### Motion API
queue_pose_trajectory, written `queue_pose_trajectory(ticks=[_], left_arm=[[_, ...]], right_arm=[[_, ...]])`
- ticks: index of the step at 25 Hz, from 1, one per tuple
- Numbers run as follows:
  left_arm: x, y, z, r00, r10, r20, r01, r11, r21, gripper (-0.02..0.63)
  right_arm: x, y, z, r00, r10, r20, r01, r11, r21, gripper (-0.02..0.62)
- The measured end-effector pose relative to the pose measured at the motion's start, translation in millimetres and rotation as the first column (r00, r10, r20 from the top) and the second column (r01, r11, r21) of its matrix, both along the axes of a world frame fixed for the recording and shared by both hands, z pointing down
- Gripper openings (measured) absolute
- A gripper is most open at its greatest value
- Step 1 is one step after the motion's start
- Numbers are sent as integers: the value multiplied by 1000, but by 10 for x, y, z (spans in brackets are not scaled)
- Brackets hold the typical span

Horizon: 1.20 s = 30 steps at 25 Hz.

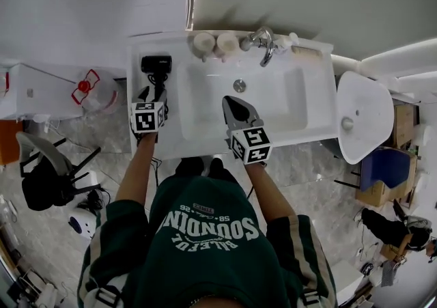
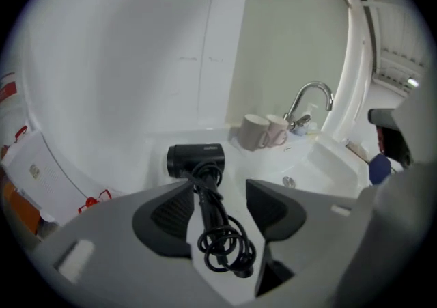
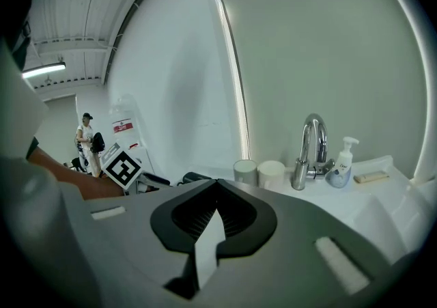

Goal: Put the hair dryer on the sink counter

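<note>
A black hair dryer (image 1: 156, 64) lies on the white sink counter (image 1: 179, 139), left of the basin, with its body toward the wall. In the left gripper view the hair dryer (image 2: 195, 159) points its handle at me, and its coiled cord (image 2: 225, 248) rests on the counter between the jaws. My left gripper (image 1: 151, 91) (image 2: 218, 204) is open around the handle and cord, and the pads do not press on them. My right gripper (image 1: 233, 105) (image 3: 217, 207) is shut and empty, hovering over the basin (image 1: 273, 102).
Two cups (image 1: 203, 43) (image 1: 227, 42) and a chrome faucet (image 1: 265, 44) stand along the back rim, with a soap dispenser (image 3: 339, 163) and a soap bar (image 3: 372, 177) to the right. A white toilet (image 1: 362, 115) is right of the sink, a chair (image 1: 48, 170) at left. A person (image 3: 85, 137) stands far off.
</note>
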State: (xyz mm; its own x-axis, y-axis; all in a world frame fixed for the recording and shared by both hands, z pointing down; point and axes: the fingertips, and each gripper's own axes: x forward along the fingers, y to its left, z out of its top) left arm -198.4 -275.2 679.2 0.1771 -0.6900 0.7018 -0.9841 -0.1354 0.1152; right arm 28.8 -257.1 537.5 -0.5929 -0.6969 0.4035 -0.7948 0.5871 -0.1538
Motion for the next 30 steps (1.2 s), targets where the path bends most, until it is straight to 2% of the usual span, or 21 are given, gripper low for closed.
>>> queue_pose_trajectory(ticks=[3, 5, 8, 9, 13, 16, 30], left_arm=[[88, 15, -315, 998, 59, 15, -60, 996, 72, 259], [161, 22, -507, 995, 98, 20, -100, 987, 126, 166], [241, 83, -760, 993, 119, -20, -113, 975, 191, 98], [272, 103, -853, 992, 122, -39, -111, 970, 214, 53], [379, 141, -1255, 991, 128, -33, -112, 945, 308, 51], [453, 171, -1444, 992, 120, -33, -101, 934, 342, 51], [648, 258, -1500, 994, 92, -50, -69, 935, 348, 51]], right_arm=[[-60, -19, -67, 1000, 1, 20, -2, 1000, 19, 2], [-94, -44, -102, 999, 9, 41, -10, 1000, 21, 2], [-151, -59, -176, 998, 10, 68, -12, 999, 30, 2], [-163, -70, -207, 998, 5, 70, -8, 999, 39, 2], [-188, -144, -345, 997, -28, 74, 22, 997, 79, 2], [-159, -188, -447, 995, -51, 84, 42, 993, 109, 2], [-1, -375, -455, 989, -111, 93, 99, 987, 126, 2]])
